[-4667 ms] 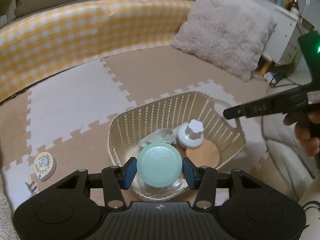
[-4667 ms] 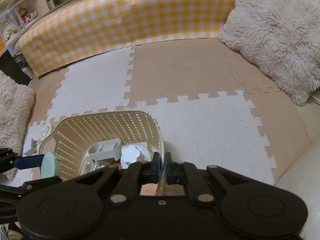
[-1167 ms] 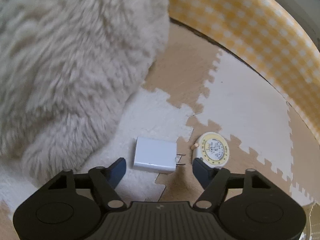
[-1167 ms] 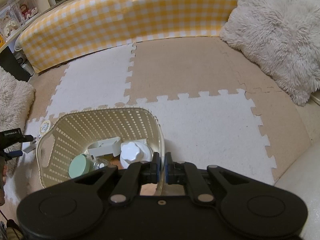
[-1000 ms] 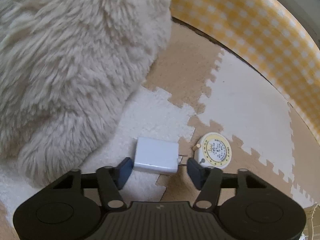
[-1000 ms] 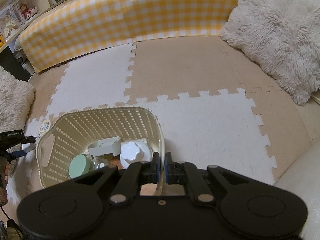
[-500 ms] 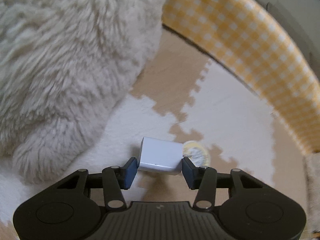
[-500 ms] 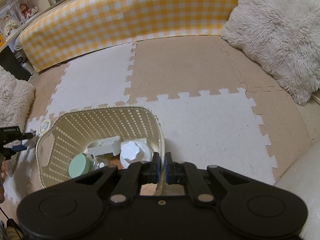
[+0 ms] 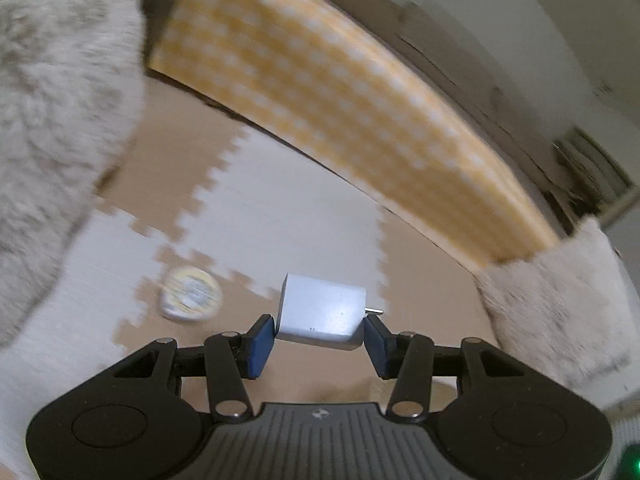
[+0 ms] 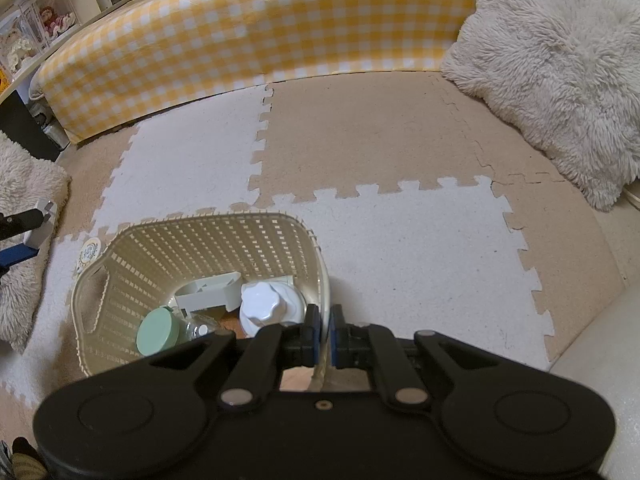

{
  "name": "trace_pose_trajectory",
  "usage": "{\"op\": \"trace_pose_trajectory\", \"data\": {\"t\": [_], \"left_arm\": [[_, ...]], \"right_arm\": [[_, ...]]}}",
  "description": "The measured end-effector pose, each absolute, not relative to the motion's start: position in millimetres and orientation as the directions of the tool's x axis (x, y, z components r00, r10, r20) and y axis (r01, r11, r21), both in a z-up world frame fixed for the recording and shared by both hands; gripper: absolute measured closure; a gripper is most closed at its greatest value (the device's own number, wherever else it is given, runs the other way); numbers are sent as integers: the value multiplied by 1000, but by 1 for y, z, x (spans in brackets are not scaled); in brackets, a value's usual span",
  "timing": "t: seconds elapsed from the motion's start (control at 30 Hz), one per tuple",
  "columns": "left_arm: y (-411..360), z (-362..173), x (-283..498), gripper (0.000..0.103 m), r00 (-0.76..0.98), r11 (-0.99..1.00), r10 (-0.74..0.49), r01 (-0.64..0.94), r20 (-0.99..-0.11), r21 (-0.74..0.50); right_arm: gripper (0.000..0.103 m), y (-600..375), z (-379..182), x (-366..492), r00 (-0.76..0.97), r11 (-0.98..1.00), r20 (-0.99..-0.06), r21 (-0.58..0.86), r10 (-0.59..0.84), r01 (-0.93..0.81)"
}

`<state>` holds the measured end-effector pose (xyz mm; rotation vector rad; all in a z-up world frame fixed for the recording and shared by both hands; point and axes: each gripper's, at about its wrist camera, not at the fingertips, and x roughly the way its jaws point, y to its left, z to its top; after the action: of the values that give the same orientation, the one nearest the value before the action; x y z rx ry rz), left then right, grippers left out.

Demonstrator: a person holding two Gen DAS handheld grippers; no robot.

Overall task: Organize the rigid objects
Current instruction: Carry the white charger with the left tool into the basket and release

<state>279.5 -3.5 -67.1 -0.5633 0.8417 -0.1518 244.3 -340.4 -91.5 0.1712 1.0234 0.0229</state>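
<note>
My left gripper [image 9: 318, 338] is shut on a white plug charger [image 9: 322, 312] and holds it above the floor mat; it also shows at the far left of the right wrist view [image 10: 38, 226]. A round yellow-and-white tape measure [image 9: 190, 294] lies on the mat below left, and beside the basket in the right wrist view [image 10: 89, 252]. My right gripper [image 10: 325, 336] is shut on the near rim of the cream basket [image 10: 100, 280]. Inside lie a mint-lidded jar [image 10: 158, 330], a white knobbed lid [image 10: 266, 308] and a pale plastic holder [image 10: 208, 290].
A yellow checked bumper [image 10: 256, 28] curves along the back. Fluffy cushions lie at the right [image 10: 560, 60] and the left [image 10: 24, 200]. Beige and white foam mats [image 10: 400, 240] cover the floor. Shelves with dolls [image 10: 40, 24] stand at the back left.
My left gripper closed on the charger, lifted it off the mat and swung right, so the tape measure now sits to its left. The right gripper has kept hold of the basket rim.
</note>
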Motion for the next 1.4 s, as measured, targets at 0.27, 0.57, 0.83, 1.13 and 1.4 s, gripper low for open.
{"op": "trace_pose_trajectory", "data": {"t": [0.27, 0.57, 0.83, 1.13, 1.4], "left_arm": [[-59, -61, 253, 53, 560, 829, -505, 102, -657, -550], [-111, -81, 230, 53, 455, 842, -536, 220, -711, -493], [-125, -98, 226, 53, 436, 864, -501, 202, -748, -460], [-132, -101, 226, 53, 439, 882, -471, 203, -765, -425], [-128, -102, 228, 51, 437, 892, -449, 166, -779, -421]], "right_arm": [[97, -340, -92, 244, 521, 986, -848, 153, 99, 60], [97, -341, -92, 244, 520, 987, -848, 152, 99, 60], [97, -341, -92, 244, 520, 987, -849, 149, 98, 58], [97, -341, -92, 244, 519, 987, -849, 149, 97, 58], [97, -341, -92, 245, 519, 987, -849, 149, 98, 59]]}}
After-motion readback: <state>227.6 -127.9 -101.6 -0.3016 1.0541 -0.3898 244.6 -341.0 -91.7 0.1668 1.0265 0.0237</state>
